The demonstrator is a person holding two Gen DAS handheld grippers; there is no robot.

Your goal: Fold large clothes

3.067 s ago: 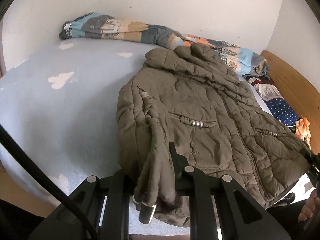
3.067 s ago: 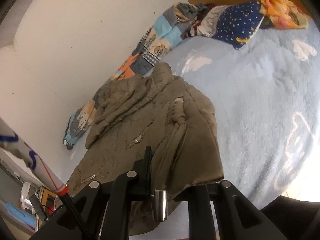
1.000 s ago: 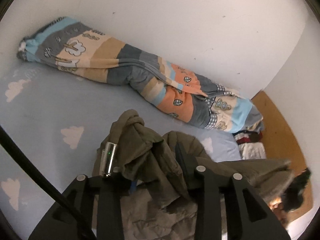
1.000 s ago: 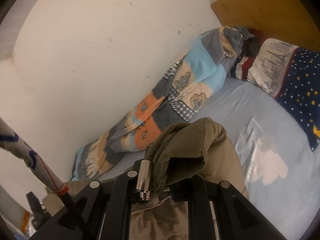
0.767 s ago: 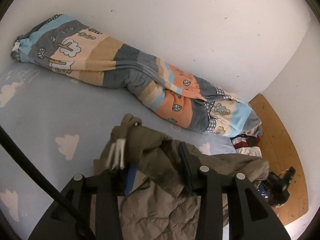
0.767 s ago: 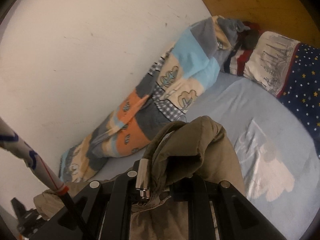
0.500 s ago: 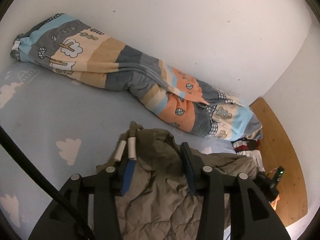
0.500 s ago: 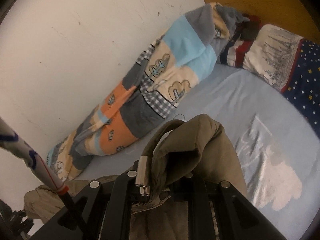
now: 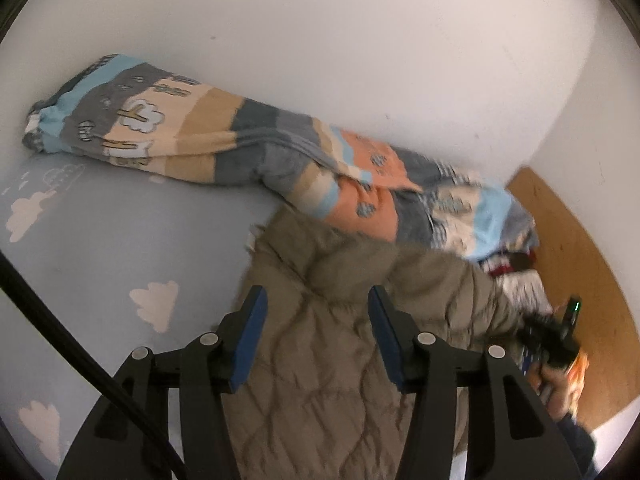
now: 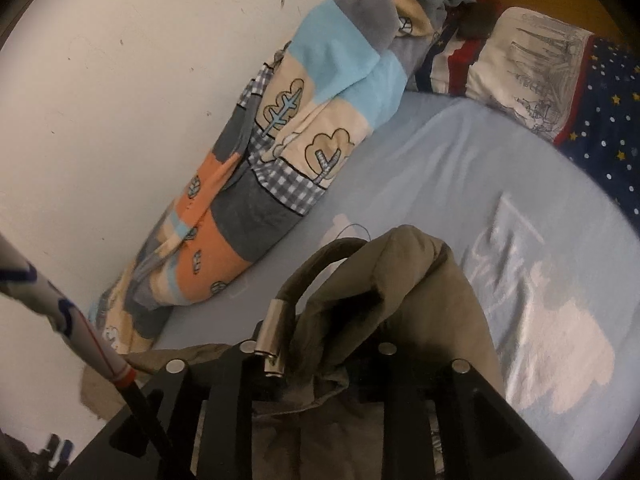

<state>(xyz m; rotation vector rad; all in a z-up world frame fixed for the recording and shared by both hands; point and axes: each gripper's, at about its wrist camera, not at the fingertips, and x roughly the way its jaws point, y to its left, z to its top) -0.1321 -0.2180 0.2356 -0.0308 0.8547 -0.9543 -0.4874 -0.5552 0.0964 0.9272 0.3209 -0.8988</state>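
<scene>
- Your left gripper (image 9: 316,304) has its jaws opening, the 2 blue pads (image 9: 252,332) standing apart over the olive quilted jacket (image 9: 320,360); neither pad presses on the fabric, so nothing is grasped there.
- Your right gripper (image 10: 320,344) has its jaws opening too. A bunched fold of the jacket (image 10: 392,292) and a drawstring with a metal end (image 10: 270,336) sit between them; whether the pads still pinch the cloth you cannot tell, since the fabric hides them.
- The jacket lies on the light blue sheet (image 9: 100,240) printed with clouds, its far edge touching the striped, patchwork-print duvet (image 9: 224,148) rolled along the white wall (image 9: 320,60).
- In the left view, your right hand (image 9: 560,384) shows at the jacket's right side, near the wooden board (image 9: 580,280).
- A star-print pillow (image 10: 612,128) lies well apart from the jacket.
</scene>
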